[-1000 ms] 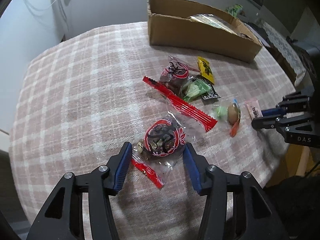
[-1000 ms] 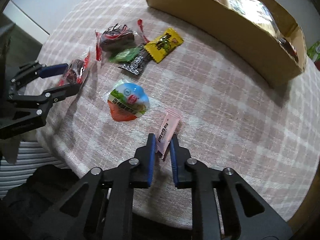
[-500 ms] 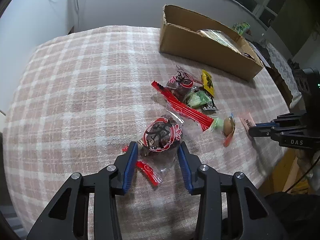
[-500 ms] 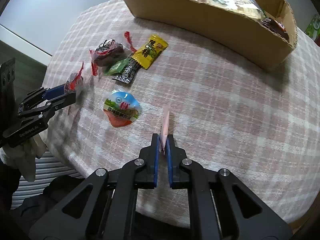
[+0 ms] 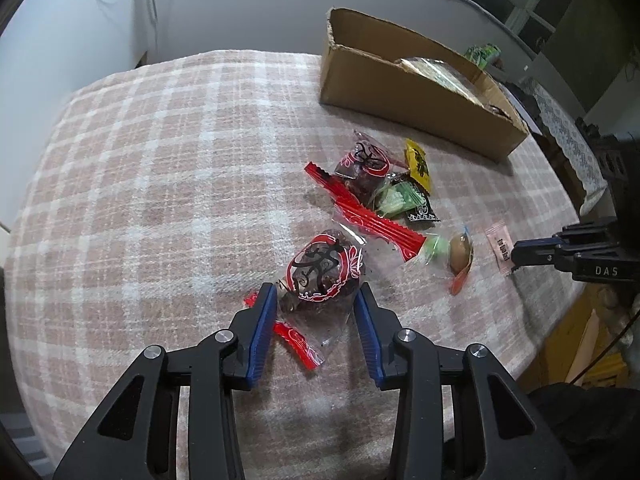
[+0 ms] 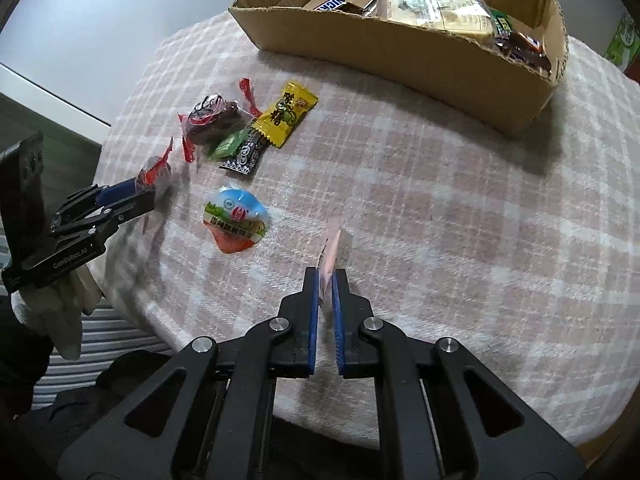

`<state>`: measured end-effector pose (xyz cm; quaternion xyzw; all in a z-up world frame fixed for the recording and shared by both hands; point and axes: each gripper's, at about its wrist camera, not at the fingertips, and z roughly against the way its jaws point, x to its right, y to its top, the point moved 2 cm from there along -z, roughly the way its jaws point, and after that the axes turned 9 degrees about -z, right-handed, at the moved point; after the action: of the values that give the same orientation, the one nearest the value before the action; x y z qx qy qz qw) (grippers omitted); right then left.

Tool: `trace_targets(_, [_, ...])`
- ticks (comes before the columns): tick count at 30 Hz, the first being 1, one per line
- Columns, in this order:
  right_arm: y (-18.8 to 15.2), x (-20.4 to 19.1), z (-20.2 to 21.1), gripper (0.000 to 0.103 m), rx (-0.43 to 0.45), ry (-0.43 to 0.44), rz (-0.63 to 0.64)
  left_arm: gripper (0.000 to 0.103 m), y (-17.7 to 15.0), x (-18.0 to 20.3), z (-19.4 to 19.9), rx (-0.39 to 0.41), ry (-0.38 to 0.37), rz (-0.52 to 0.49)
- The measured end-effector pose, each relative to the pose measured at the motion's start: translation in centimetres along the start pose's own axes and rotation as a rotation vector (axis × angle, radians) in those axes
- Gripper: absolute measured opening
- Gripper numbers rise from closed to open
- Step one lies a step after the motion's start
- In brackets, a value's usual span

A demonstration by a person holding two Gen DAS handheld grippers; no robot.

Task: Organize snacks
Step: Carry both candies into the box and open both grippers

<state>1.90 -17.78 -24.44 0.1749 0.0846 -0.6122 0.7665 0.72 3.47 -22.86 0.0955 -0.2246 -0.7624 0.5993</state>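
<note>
My left gripper (image 5: 314,296) is closed around a clear packet with a red-ringed dark snack (image 5: 322,270) and holds it just above the cloth; it also shows in the right wrist view (image 6: 154,174). My right gripper (image 6: 326,274) is shut on a thin pink sachet (image 6: 331,250), lifted on edge; it also shows in the left wrist view (image 5: 499,245). Loose snacks lie between them: a second red-ringed packet (image 5: 362,166), a yellow packet (image 6: 286,114), a green and black packet (image 6: 240,152) and a round jelly cup (image 6: 236,220). A cardboard box (image 6: 400,56) holding several snacks stands at the far side.
The round table has a pink plaid cloth (image 5: 160,160). Its edge drops off close under both grippers. A long red strip wrapper (image 5: 360,212) lies among the snacks. A white wall stands behind the table, and a green carton (image 5: 482,53) sits beyond the box.
My left gripper has narrowed onto the red-ringed packet and raised it slightly. My right gripper has shut on the pink sachet and lifted it onto its edge.
</note>
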Motion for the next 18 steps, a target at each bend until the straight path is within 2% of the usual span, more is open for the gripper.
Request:
trace_targets(3, [0.5,-0.3,-0.7,0.007,-0.012,-0.012,0.013,0.038,0.1,0.0,0.0,0.0,-0.003,0.0])
trace_targets(5, [1.0,-0.6,-1.3,0.011,-0.022,-0.018,0.013,0.038,0.2,0.0,-0.1,-0.001,-0.003,0.0])
trace_targets(8, [1.4,-1.4,-1.7,0.024,-0.023,-0.021,0.03,0.038,0.2,0.0,-0.1,0.0,-0.005,0.004])
trace_targets(10, [1.6,-2.4,-2.0,0.039,-0.014,-0.038,0.06,0.038,0.2,0.0,-0.2,0.002,-0.005,0.007])
trace_targets(13, [1.6,-3.9,-2.6,0.044,0.002,-0.096,0.133,0.038,0.2,0.0,-0.3,0.004,-0.006,0.01])
trace_targets(15, [1.3,-4.7,-2.9,0.041,0.011,-0.149,0.187,0.038,0.1,0.0,-0.2,0.005,-0.005,0.009])
trace_targets(17, [1.2,-4.9,-3.0,0.027,0.017,-0.204,0.227,0.038,0.1,0.0,-0.2,0.006,-0.004,0.009])
trace_targets(18, [1.3,-4.7,-3.0,0.021,0.013,-0.195,0.222,0.038,0.0,0.0,-0.1,0.008,-0.004,0.011])
